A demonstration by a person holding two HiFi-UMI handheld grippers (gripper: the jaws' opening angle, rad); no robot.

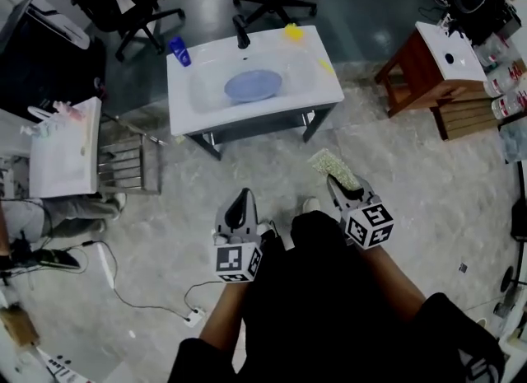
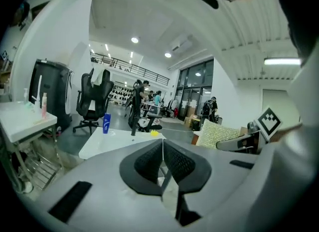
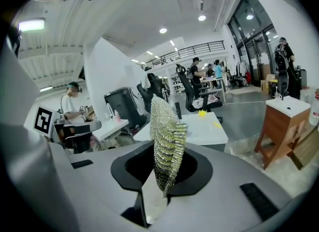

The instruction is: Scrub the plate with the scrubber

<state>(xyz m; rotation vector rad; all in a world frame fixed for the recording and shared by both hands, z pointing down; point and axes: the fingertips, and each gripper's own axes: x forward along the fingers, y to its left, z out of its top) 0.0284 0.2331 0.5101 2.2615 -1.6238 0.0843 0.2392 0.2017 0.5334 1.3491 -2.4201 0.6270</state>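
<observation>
A: Surface?
B: White sink table [image 1: 188,103].
A: On it?
B: Blue plate [image 1: 253,85] in the middle basin, blue bottle [image 1: 179,51] at far-left corner, black faucet [image 1: 241,32] on far edge, yellow lump [image 1: 293,32] at far-right corner.

white rectangular sink table [image 1: 329,93], blue oval plate [image 1: 253,86] flat in its basin, small blue bottle [image 1: 179,51] at its corner, left gripper [image 1: 242,196] jaws together, nothing held, right gripper [image 1: 337,180] clamping pale green mesh scrubber [image 1: 333,166], both well apart from table
</observation>
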